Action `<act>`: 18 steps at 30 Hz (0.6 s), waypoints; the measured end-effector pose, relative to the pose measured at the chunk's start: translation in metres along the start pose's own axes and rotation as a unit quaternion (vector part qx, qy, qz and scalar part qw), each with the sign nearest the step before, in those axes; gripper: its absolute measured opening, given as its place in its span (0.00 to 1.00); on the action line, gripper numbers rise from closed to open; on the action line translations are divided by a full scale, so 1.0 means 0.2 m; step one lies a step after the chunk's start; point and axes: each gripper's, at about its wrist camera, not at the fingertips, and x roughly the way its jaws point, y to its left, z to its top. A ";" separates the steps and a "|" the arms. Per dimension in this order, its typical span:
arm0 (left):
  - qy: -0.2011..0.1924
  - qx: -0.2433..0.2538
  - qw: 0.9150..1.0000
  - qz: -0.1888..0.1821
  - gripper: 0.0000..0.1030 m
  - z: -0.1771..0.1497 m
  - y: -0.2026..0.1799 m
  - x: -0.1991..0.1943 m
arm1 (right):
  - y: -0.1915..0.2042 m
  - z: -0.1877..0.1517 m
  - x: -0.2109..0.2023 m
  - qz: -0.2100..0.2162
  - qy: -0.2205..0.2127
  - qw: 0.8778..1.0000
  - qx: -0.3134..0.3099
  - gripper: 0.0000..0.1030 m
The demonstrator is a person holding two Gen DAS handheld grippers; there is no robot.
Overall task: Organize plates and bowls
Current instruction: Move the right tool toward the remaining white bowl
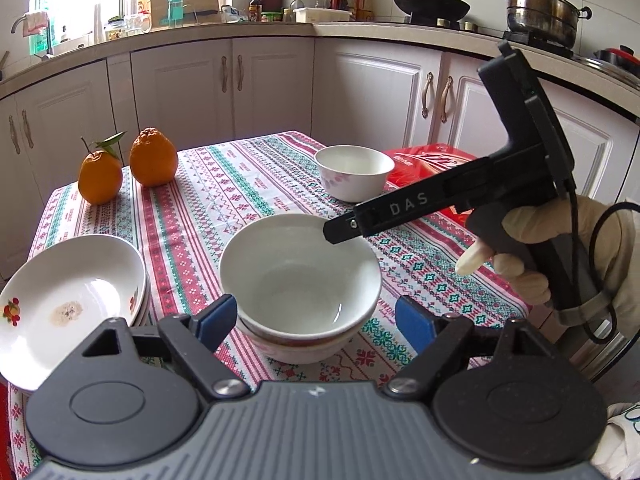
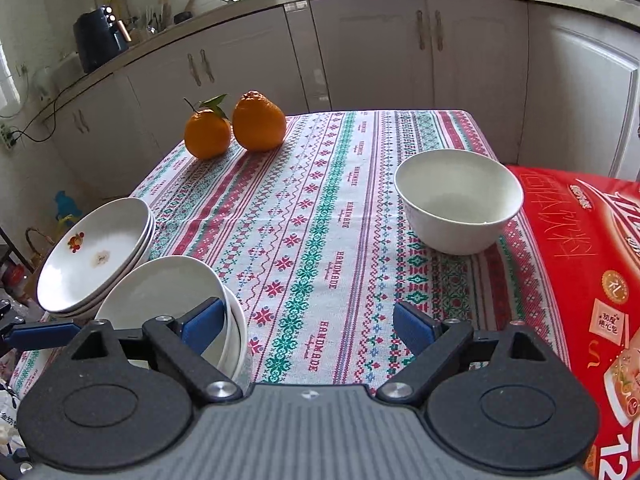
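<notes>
Bowls are basically the whole story on this counter [image 2: 320, 208] right now. Two of them sit nested, the nested bowls [image 1: 299, 280], on the patterned cloth right in front of the left hand-held gripper [image 1: 316, 320]. Its blue pads stand either side of the stack without pressing on it, so I'd call it wide and holding nothing. My guess is it's parked there to steady or guide the pile while more gets added.

Next to that, on the near left edge, is the plate stack [image 1: 68, 296], shallow plates with a little fruit print, all piled in one spot. So like goes with like: plates in one pile, bowls in another.

One stray is left: the single bowl [image 2: 458, 200] sits well apart on the far right side, just beside a red box [image 2: 580, 264]. The right hand-held gripper [image 2: 308, 324] is spread wide too, nothing between its pads but tablecloth, and its view looks across toward that bowl. From the left camera you can see it held by a gloved hand [image 1: 532, 256], its tip hanging over the far rim of the nested bowls.

Two oranges [image 2: 236, 126] sit at the far corner, out of the way.

I'd say the job is mostly done, and that lone bowl probably goes on the nest next.
</notes>
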 end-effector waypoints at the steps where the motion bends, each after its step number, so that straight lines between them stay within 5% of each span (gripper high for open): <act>1: 0.000 0.001 1.000 0.001 0.84 0.00 0.00 0.00 | 0.00 0.00 0.00 0.002 0.001 1.000 0.000 0.91; 8: -0.001 0.014 1.000 0.003 0.84 0.06 -0.04 0.01 | -0.03 0.02 -0.10 0.021 -0.032 0.999 0.002 0.94; 18: -0.010 0.061 0.998 -0.009 0.84 0.20 -0.17 0.12 | -0.20 0.05 -0.23 -0.009 -0.065 0.998 -0.002 0.98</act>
